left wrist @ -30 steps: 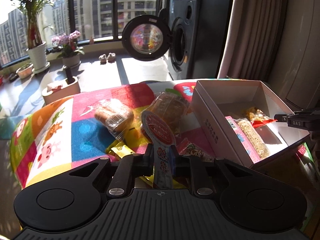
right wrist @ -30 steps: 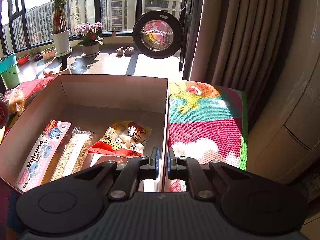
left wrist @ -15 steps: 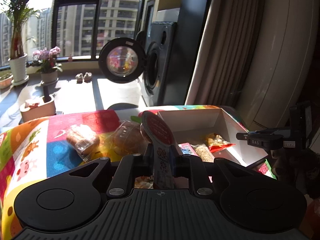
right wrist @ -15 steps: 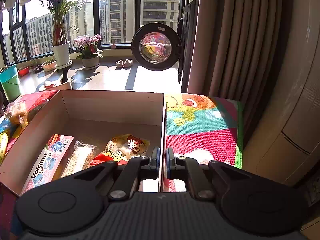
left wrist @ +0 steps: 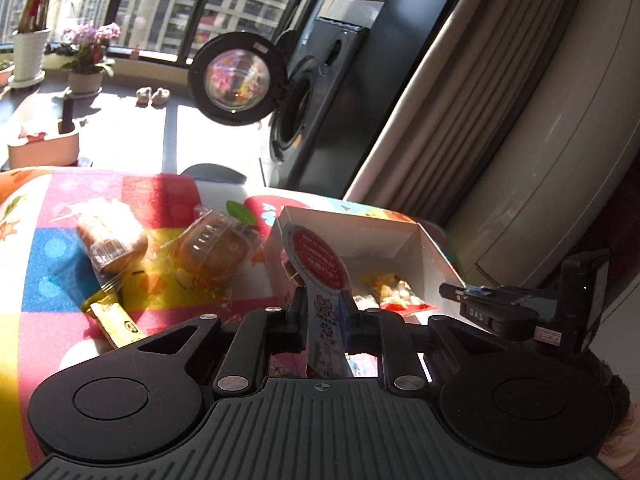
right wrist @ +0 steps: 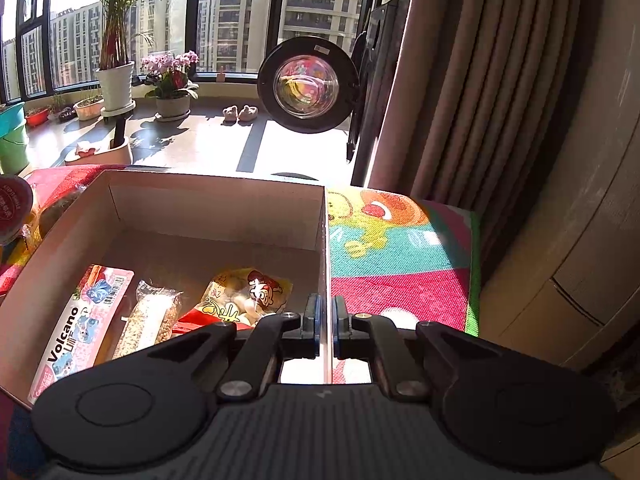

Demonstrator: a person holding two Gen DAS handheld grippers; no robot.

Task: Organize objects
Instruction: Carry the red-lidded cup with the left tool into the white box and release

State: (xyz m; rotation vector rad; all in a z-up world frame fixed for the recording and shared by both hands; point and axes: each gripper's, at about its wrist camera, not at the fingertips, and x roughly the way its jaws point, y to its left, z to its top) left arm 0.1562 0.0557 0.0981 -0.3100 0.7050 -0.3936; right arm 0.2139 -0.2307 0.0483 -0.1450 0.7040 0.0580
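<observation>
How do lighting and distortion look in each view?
Left wrist: hard sunlight washes out the mat, the snack packet in the left claw is backlit, the curtain bows. Right wrist: box interior shaded yet legible, window bright.

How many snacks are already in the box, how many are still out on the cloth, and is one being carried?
In the box: 3 (pink Volcano pack, grain bar, yellow-red bag)
On the cloth: 3 (bread, clear-tray cake, yellow stick)
Carried by left gripper: 1 (red-topped pack)
Total: 7
</observation>
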